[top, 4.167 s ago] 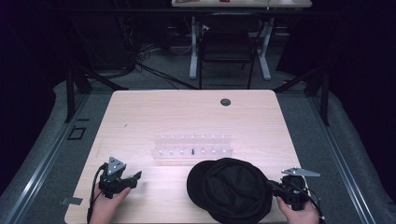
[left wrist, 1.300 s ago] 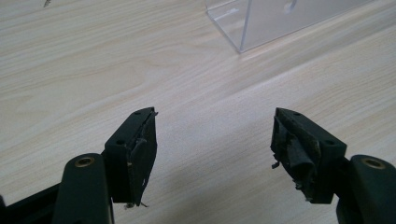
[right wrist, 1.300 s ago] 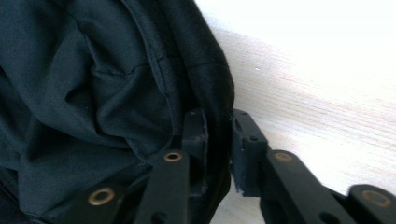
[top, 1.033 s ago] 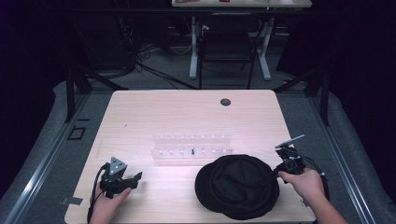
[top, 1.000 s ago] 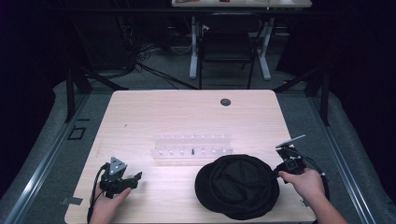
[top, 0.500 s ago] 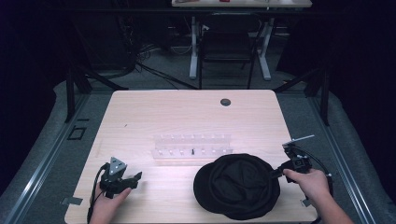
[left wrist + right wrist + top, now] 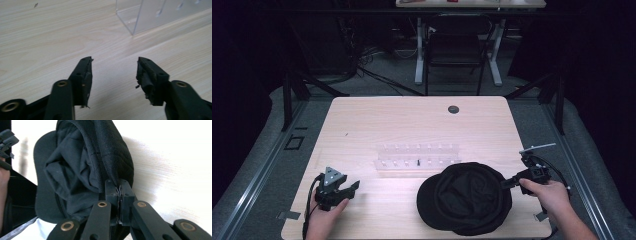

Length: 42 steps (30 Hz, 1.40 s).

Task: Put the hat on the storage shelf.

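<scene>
The black cap [image 7: 464, 197] lies at the counter's [image 7: 412, 120] near right, its right edge pinched in the clamped right tongs [image 7: 119, 192]. The left tongs [image 7: 113, 72] sit spread and empty at near left. A clear rack [image 7: 418, 156] stands mid-counter; the far half is bare.

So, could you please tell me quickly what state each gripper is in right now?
Left gripper: open, holding nothing, over bare table.
Right gripper: closed on the edge of the black cap.
</scene>
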### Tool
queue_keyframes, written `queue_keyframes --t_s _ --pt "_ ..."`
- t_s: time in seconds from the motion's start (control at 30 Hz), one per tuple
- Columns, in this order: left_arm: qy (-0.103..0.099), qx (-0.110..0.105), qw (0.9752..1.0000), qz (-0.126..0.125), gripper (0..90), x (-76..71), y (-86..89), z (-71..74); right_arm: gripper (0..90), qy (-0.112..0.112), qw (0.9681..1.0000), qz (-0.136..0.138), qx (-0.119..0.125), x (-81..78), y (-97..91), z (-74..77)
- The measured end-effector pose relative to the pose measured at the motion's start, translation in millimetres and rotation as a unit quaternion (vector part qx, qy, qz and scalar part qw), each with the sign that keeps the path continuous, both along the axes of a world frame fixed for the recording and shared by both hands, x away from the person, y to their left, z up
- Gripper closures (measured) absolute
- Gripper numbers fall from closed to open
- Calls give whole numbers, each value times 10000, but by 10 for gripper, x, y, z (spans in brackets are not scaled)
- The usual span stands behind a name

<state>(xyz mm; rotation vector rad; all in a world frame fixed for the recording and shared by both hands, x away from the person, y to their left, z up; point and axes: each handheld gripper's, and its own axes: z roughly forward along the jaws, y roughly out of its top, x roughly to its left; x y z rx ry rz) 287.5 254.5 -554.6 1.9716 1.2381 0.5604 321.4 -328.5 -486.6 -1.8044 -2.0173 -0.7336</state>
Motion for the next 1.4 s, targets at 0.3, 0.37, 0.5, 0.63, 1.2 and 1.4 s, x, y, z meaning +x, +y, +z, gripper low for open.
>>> queue_keyframes --t_s 0.3,0.37,0.5,0.63,1.2,1.4 --pt "214 -340 9992 -74 724 -6 48 20 884 -93 9994 -34 331 -28 19 129" --pt "214 -352 9991 -41 706 -6 56 18 884 -161 9988 25 451 -30 19 173" --pt "169 -315 9994 4 655 -11 56 15 884 -191 9983 62 549 -37 35 242" --pt "156 -246 9996 2 633 -10 41 4 885 -202 9978 148 616 -45 57 317" --pt "229 -281 9993 21 574 -9 36 2 885 -425 9908 263 1259 -82 220 658" --pt "262 -388 9989 9 574 -9 33 1 886 -509 9878 384 1422 -89 309 771"
